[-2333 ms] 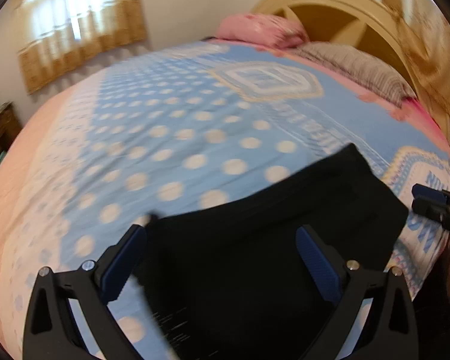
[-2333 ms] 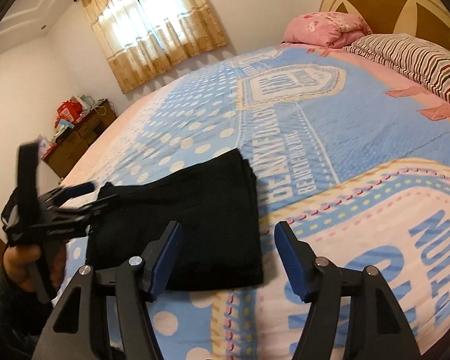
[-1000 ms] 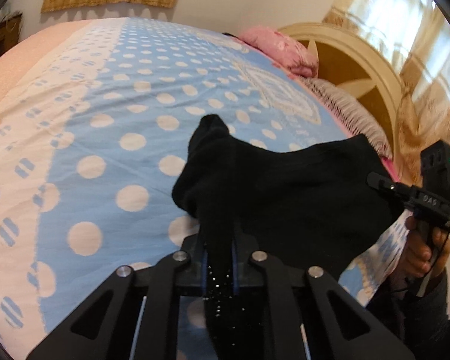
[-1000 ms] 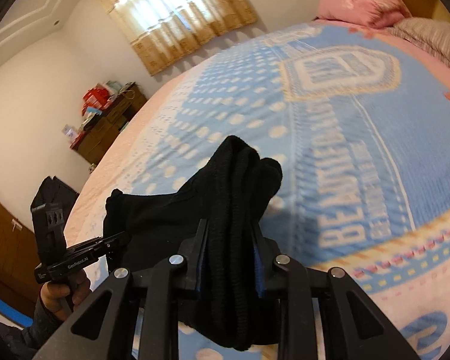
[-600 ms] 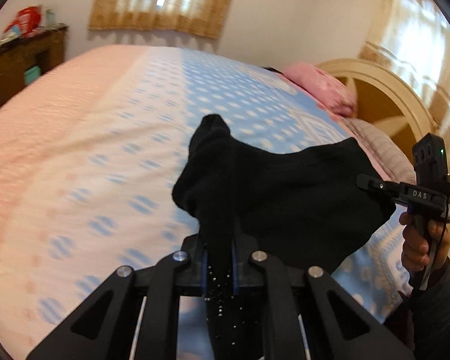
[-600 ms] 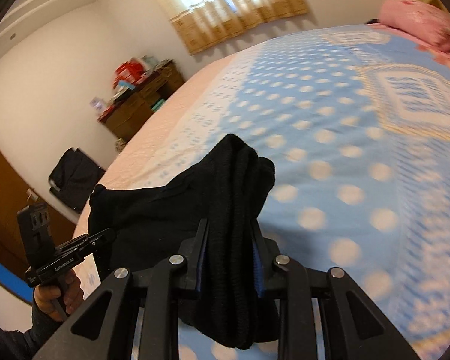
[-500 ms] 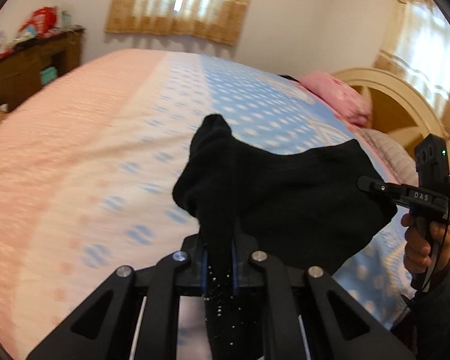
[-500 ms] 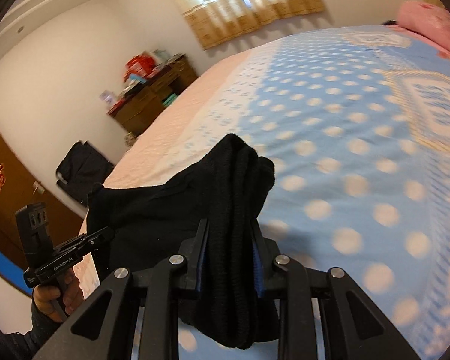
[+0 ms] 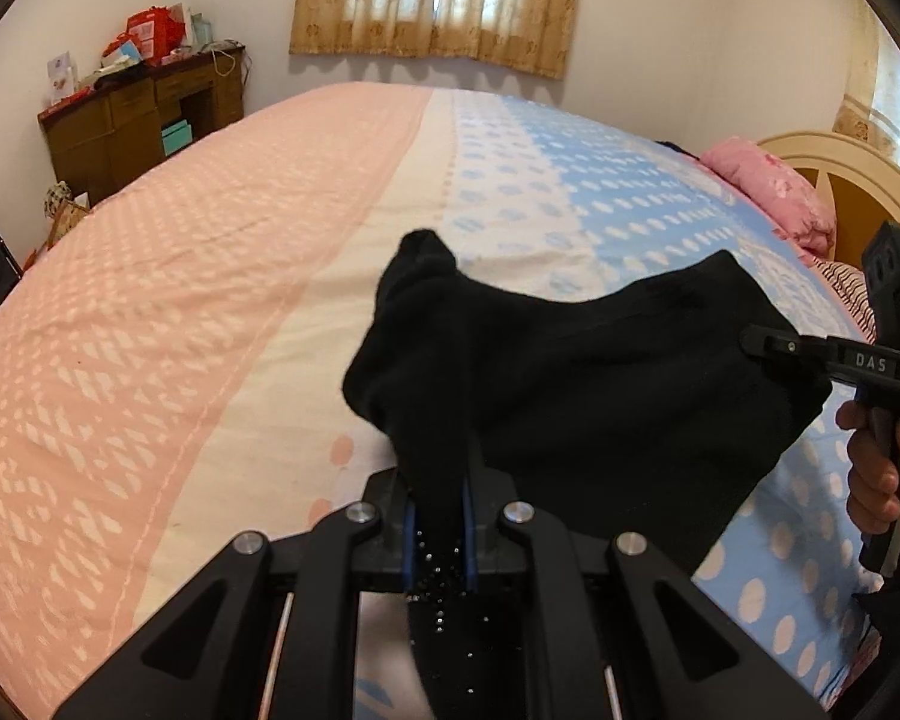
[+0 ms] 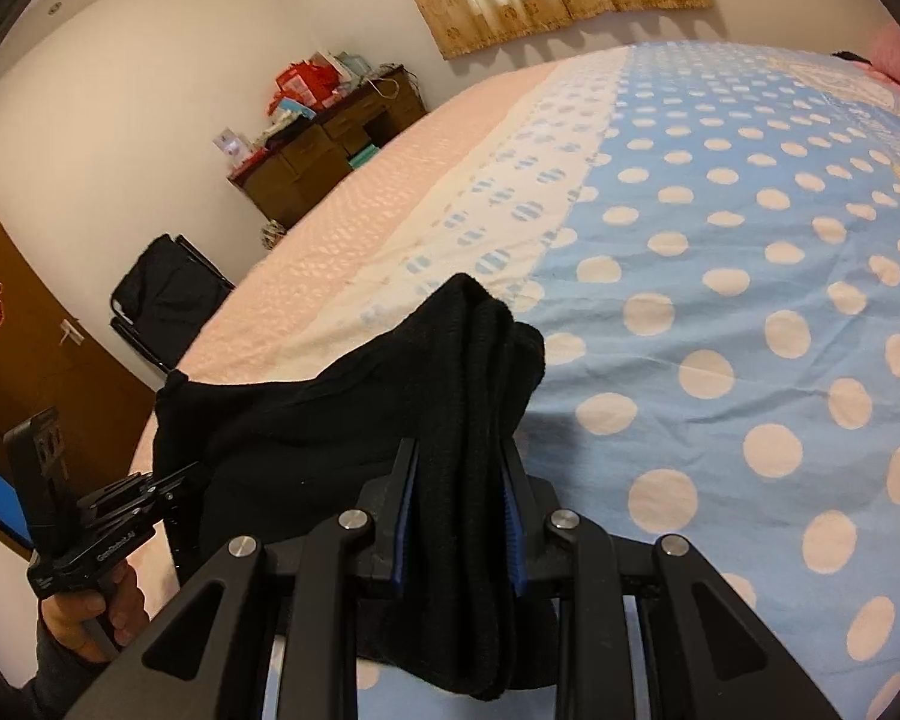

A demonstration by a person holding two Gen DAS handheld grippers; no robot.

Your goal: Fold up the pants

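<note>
While both clamp pants point(image 9: 600, 384), only left shows headboard point(image 9: 840, 174).

The pants point(image 9: 600, 372) are matt black knit cloth; the bedsheet point(image 9: 210, 300) is soft printed cotton; the cabinet point(image 9: 132, 120) is dark wood.

White walls, curtained window point(image 9: 438, 0), wooden desk point(image 9: 144, 120).

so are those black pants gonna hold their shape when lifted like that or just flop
Probably flop: the black pants sag in a curve between the left gripper and right gripper. The bunched layers squeezed between the right jaws suggest soft, thickish knit that compresses easily. It looks unlikely to slip, since both jaws are clamped on folded cloth.
</note>
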